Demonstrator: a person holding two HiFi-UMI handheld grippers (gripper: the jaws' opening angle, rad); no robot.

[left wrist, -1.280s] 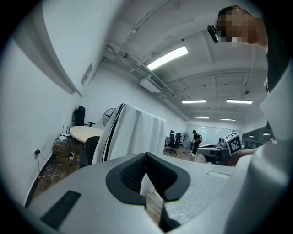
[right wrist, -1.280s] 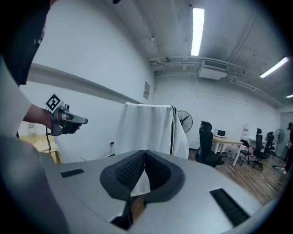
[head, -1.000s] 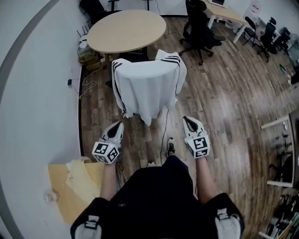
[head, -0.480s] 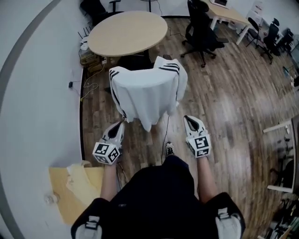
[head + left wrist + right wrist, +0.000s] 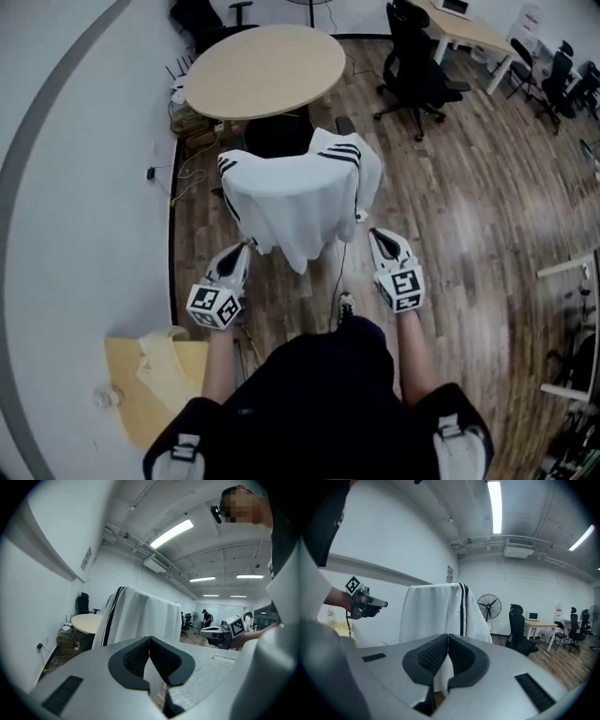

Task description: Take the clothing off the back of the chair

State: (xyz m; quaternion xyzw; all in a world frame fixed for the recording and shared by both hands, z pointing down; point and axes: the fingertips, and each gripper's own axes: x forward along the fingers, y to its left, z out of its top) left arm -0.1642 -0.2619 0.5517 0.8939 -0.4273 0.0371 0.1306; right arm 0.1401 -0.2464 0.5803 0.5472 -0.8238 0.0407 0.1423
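Nearest, the left gripper (image 5: 244, 249) and right gripper (image 5: 376, 236) are both closed on nothing, level with each other, one off each lower corner of the jacket (image 5: 295, 192). It lies straight ahead, draped over the back of the chair (image 5: 277, 137), hanging vertically, shoulders uppermost; neither hand is clearly closer. Gripper views show that tall drop; the head view alone shows both sleeves' stripes together, with the table (image 5: 262, 70) beyond.
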